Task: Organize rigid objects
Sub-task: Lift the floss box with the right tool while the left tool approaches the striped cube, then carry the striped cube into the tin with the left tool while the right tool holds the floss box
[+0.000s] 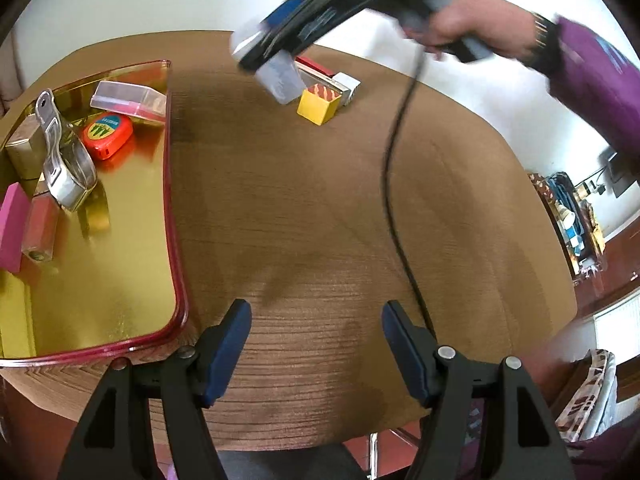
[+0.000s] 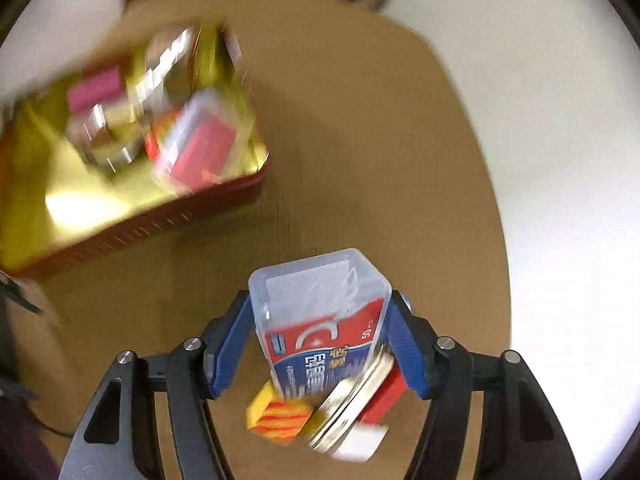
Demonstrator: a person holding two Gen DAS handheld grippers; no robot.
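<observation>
My right gripper (image 2: pixel 320 304) is shut on a clear plastic box (image 2: pixel 320 300) with a red and blue label, held above the brown table (image 2: pixel 360 140). In the left wrist view that right gripper (image 1: pixel 272 60) hangs at the far side with the clear box (image 1: pixel 280 76) in it. Below it lie a yellow cube (image 1: pixel 318 106) (image 2: pixel 278 414), a flat metal tin (image 2: pixel 352 404) and a white piece (image 1: pixel 348 86). My left gripper (image 1: pixel 317 312) is open over bare table near the front edge, nothing between its fingers. The gold tray (image 1: pixel 120 240) with a red rim is to its left.
The tray holds a clear case (image 1: pixel 128 100), an orange tape measure (image 1: pixel 106 136), a metal clip (image 1: pixel 64 160), a pink block (image 1: pixel 14 228), a tube (image 1: pixel 40 232) and a gold box (image 1: pixel 26 148). A black cable (image 1: pixel 394 168) hangs over the table. A purple sleeve (image 1: pixel 592 80) is at the upper right.
</observation>
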